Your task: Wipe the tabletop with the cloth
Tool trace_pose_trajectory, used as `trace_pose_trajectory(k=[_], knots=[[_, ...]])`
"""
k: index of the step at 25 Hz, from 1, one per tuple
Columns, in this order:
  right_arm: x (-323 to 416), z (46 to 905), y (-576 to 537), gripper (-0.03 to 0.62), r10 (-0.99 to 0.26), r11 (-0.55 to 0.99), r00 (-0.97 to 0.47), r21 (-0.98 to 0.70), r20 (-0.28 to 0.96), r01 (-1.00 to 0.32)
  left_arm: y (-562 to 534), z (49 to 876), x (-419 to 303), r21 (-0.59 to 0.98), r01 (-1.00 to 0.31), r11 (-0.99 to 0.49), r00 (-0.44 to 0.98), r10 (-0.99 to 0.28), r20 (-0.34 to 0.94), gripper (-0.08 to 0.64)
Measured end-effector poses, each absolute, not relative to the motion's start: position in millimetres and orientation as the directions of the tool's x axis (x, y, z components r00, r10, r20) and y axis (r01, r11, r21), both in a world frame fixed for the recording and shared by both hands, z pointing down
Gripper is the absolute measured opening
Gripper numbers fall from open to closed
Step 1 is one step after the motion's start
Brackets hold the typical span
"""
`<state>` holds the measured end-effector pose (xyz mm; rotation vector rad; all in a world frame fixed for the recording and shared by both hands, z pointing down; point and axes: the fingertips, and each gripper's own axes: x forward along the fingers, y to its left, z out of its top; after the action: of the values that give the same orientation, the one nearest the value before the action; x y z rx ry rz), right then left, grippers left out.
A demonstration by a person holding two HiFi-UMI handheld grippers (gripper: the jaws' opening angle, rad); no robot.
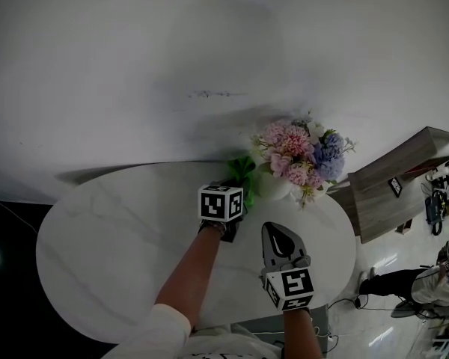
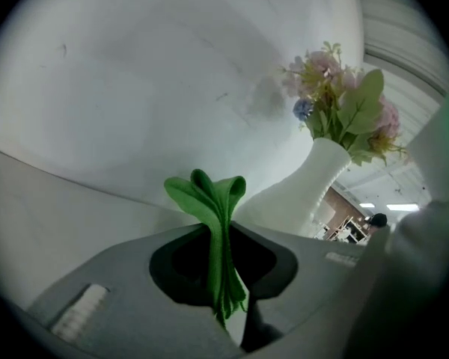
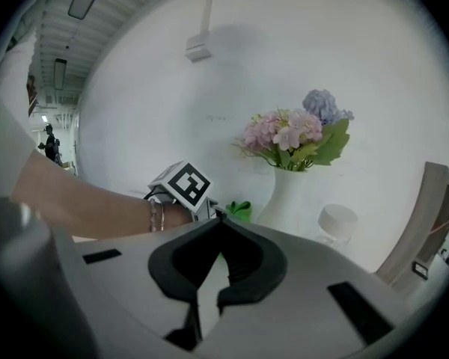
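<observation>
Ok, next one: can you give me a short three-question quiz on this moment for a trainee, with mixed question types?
1. Multiple choice: what is the left gripper shut on?
A) the green cloth
B) a flower stem
C) nothing

2. True or false: the right gripper holds a second cloth.

3. Fill in the blank: the flowers stand in a white ____ on the table.

Key:
1. A.
2. False. Its jaws are together with nothing between them.
3. vase.
</observation>
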<state>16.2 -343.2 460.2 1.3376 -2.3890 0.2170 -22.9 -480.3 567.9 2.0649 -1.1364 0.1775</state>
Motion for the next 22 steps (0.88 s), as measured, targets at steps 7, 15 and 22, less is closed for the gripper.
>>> trace_pose_trajectory(k=[7,15,22], knots=[[16.6,463.7,-344.7,-0.002,-0.787,0.519,-0.452,0.054,0.42,-0.853,-485.1,585.6,-20.6,0.434,-0.836,-0.336,0.538,-0.656,0.529,0.058],[8.9,463.7,-344.7,-0.002,-0.783,0.527,-0.461,0.051,0.417,-0.848,-482.0,597.1,-35.3,0.251,-0.902,-0.352,0.429,-0.658,0.619,0.058],[11.9,465.0,-336.2,-0.002,-0.784,0.522,-0.462,0.039,0.415,-0.852,-475.2,605.1,-48.5,0.204,-0.922,-0.328,0.374,-0.627,0.683,0.058]])
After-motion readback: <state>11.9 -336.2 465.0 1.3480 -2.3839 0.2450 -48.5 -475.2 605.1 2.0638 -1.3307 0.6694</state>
